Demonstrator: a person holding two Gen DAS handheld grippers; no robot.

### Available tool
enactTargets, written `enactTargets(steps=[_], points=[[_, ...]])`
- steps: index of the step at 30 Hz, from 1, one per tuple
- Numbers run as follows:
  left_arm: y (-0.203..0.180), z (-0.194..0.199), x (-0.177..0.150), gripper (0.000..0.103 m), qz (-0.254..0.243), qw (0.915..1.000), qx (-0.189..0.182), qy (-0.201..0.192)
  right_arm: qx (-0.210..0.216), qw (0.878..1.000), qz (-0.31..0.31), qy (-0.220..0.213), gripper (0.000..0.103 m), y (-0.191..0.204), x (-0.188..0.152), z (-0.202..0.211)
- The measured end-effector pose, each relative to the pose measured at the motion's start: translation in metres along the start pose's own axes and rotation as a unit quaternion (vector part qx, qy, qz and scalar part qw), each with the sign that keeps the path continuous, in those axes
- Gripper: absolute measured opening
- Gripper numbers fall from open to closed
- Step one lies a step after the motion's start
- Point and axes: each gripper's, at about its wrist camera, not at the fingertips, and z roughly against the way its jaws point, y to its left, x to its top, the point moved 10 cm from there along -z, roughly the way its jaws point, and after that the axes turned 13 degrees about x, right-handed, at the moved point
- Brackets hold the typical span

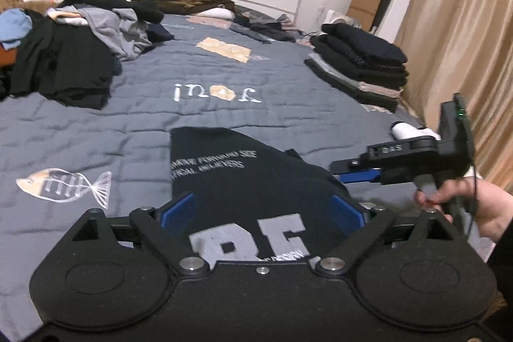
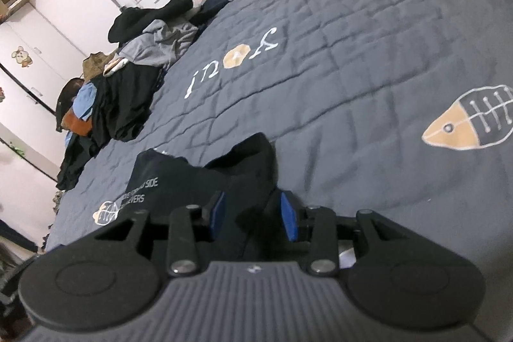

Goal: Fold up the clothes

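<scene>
Garment: the dark printed top (image 1: 243, 181) lay on the grey quilt (image 1: 96, 130) at the near edge of the bed, at six o'clock in my left wrist view, narrowed into a long panel with its white lettering facing up.
Left gripper: my left gripper (image 1: 263, 210) hovered over the big white letters with its blue pads spread wide and nothing pressed between them — released.
Right gripper: my right gripper (image 2: 253, 217) stood half closed at the bunched dark cloth on the top's far side; the fabric ran between the blue pads, but I could not tell whether they pinched it.
Right hand: my right hand (image 1: 481, 207) gripped that tool's handle at three o'clock in the left view.
Doing it well: I judged the next fold wanted both tools taking matching corners of one end, lifting level and laying it over without dragging — the bunched sleeve at the right side smoothed flat first, or it would lump inside the fold.
Unfolded heap: a loose pile of clothes (image 1: 70, 47) sat at ten o'clock, well apart.
Folded stack: a neat dark stack (image 1: 362, 63) sat at two o'clock, near the curtain (image 1: 465, 37).
Obstruction: nothing lay on the quilt just beyond the top — only my own right tool crowded its edge.
</scene>
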Motion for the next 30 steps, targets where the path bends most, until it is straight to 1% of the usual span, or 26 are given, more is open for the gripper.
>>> enactTargets(steps=[6,10,13,15,17,18,19,21,25,27,30], points=[[0.003,-0.009,-0.009,0.091,-0.007,0.9999,0.004,0.006,-0.01,1.0,-0.008,0.005,0.039,-0.008,-0.004,-0.008],[0.01,-0.012,-0.01,0.091,0.006,0.9999,0.008,0.01,-0.014,1.0,-0.011,0.008,0.041,-0.012,-0.007,-0.014],[0.012,-0.012,-0.006,0.091,0.015,0.9998,0.006,0.007,-0.01,1.0,-0.014,-0.001,0.041,-0.012,-0.007,-0.017],[0.013,-0.011,-0.005,0.091,0.017,0.9998,0.006,0.004,-0.01,1.0,-0.003,-0.005,0.041,-0.007,-0.008,-0.019],[0.013,-0.01,-0.004,0.091,0.019,0.9998,0.005,0.004,-0.011,1.0,0.012,-0.012,0.033,-0.001,-0.009,-0.02],[0.014,-0.01,-0.004,0.091,0.021,0.9998,0.006,0.005,-0.007,1.0,0.014,-0.01,0.024,0.001,-0.009,-0.02],[0.014,-0.01,-0.004,0.091,0.022,0.9997,0.006,0.005,-0.002,1.0,0.011,-0.011,0.019,0.003,-0.008,-0.02],[0.014,-0.009,-0.003,0.091,0.023,0.9997,0.007,0.005,0.006,1.0,0.007,-0.02,0.016,0.008,-0.004,-0.015],[0.016,-0.009,-0.002,0.091,0.025,0.9996,0.009,0.004,0.025,0.998,0.029,-0.041,0.015,0.029,0.004,0.0],[0.019,-0.01,-0.002,0.091,0.035,0.9993,0.007,0.009,0.037,0.997,0.056,-0.047,0.015,0.046,0.006,0.007],[0.023,-0.011,0.0,0.091,0.064,0.9978,-0.007,0.015,0.059,0.992,0.105,-0.036,0.015,0.076,-0.001,0.011]])
